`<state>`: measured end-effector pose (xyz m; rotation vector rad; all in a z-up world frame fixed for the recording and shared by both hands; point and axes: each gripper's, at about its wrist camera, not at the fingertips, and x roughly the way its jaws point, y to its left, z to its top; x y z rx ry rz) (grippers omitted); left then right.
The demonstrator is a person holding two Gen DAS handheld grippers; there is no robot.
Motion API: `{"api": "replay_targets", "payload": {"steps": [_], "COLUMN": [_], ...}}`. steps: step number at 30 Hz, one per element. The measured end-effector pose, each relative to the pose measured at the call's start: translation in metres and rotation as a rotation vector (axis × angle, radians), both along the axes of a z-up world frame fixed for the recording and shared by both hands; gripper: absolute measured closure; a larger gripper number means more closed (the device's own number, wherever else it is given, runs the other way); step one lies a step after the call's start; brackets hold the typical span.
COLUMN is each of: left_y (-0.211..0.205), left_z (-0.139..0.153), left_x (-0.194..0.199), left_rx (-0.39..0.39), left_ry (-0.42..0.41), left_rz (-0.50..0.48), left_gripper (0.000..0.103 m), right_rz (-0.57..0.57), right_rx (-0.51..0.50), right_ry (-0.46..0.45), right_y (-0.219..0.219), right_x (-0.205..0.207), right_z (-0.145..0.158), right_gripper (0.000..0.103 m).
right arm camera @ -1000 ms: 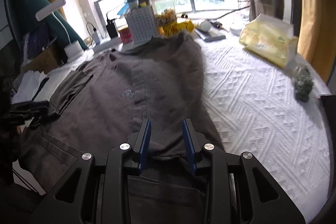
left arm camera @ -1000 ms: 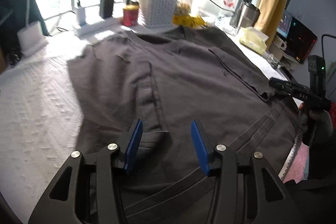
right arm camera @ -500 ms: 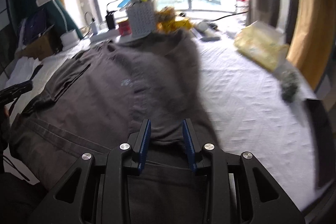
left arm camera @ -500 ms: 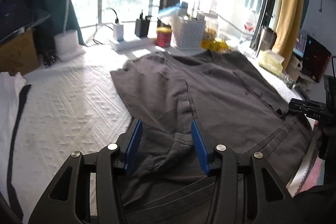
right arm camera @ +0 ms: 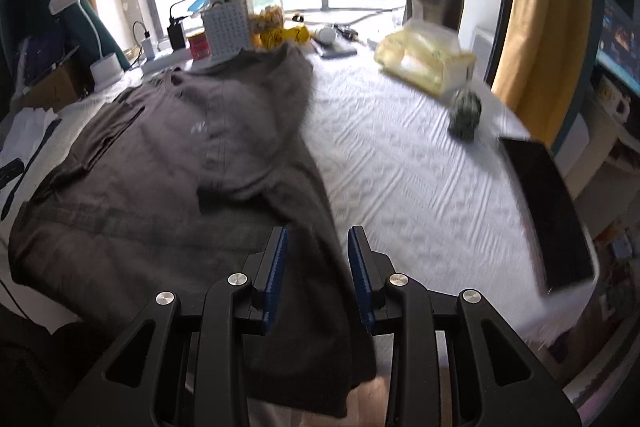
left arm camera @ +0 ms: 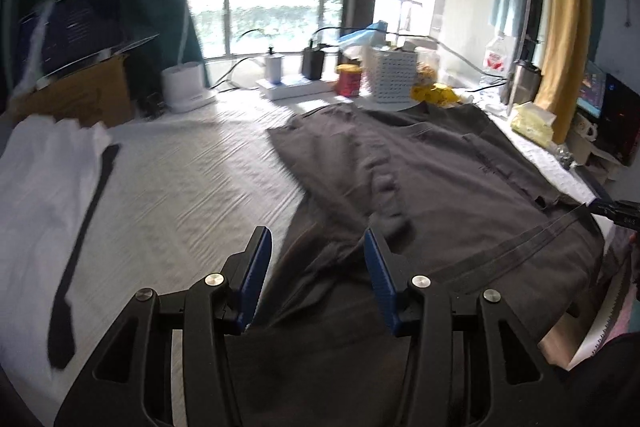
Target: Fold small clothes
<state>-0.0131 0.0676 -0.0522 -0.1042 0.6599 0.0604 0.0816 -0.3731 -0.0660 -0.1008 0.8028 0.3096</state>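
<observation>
A dark grey T-shirt [left arm camera: 420, 187] lies on the white textured tablecloth [left arm camera: 192, 187], both sleeves folded in over its body; its hem hangs over the near table edge. It also shows in the right wrist view [right arm camera: 180, 167]. My left gripper [left arm camera: 316, 259] is open and empty, above the shirt's left hem corner. My right gripper [right arm camera: 316, 251] is open and empty, above the shirt's right hem edge. The right gripper's tip shows at the far right of the left wrist view [left arm camera: 616, 211].
A white garment with a black strip [left arm camera: 52, 195] lies at the left. At the back stand a desk lamp [left arm camera: 184, 83], power strip [left arm camera: 292, 87], red can [left arm camera: 348, 79], white basket [left arm camera: 394, 73]. A yellow tissue pack [right arm camera: 424, 63], a small dark object [right arm camera: 464, 111] and a black tablet [right arm camera: 548, 203] lie right.
Both grippers have pulled back toward the near table edge and swung outward. The right gripper, earlier closed narrower on the hem, has opened wider and let go.
</observation>
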Motion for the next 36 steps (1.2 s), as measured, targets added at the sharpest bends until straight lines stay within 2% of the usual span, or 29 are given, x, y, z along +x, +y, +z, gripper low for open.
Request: {"api": "replay_targets", "payload": {"steps": [10,13,17,24,27,28,29,30,31,33,34,36], "left_y": [0.024,0.030,0.033,0.031,0.027,0.025,0.022,0.020,0.017,0.008,0.005,0.002], "left_z": [-0.018,-0.020,-0.030,-0.048,-0.054,-0.056,-0.056,-0.055,-0.055,-0.052,-0.050,-0.043], "left_x": [-0.037,-0.045,-0.048,-0.042,-0.041,-0.040,-0.041,-0.041,-0.041,-0.041,-0.042,-0.044], "left_rx": [0.017,0.047,0.013,0.040,0.023,0.021,0.032,0.031,0.030,0.065,0.083,0.099], "left_ry": [0.076,0.087,0.122,0.174,0.181,0.189,0.177,0.174,0.172,0.171,0.164,0.147], "left_rz": [0.119,0.159,0.154,0.184,0.154,0.143,0.137,0.120,0.096,0.071,0.063,0.058], "left_gripper": [0.055,0.055,0.055,0.055,0.055,0.056,0.056,0.067,0.085,0.088,0.096,0.099], "right_rz": [0.045,0.057,0.029,0.041,0.043,0.043,0.051,0.062,0.063,0.071,0.073,0.078], "right_rx": [0.015,0.008,-0.002,-0.001,-0.001,-0.005,-0.015,-0.030,-0.047,-0.040,-0.037,-0.035], "right_ry": [0.002,-0.011,0.011,0.009,0.004,-0.003,-0.021,-0.030,-0.041,-0.058,-0.076,-0.105], "right_y": [0.008,0.009,0.006,0.010,0.010,0.011,0.013,0.016,0.017,0.017,0.016,0.015], "right_x": [-0.011,-0.013,-0.006,-0.001,-0.002,-0.003,-0.006,-0.007,-0.009,-0.012,-0.014,-0.017], "right_z": [-0.006,-0.005,-0.015,-0.023,-0.024,-0.024,-0.024,-0.025,-0.025,-0.021,-0.017,-0.009], "right_gripper": [0.069,0.069,0.069,0.069,0.070,0.073,0.090,0.093,0.093,0.095,0.096,0.096]}}
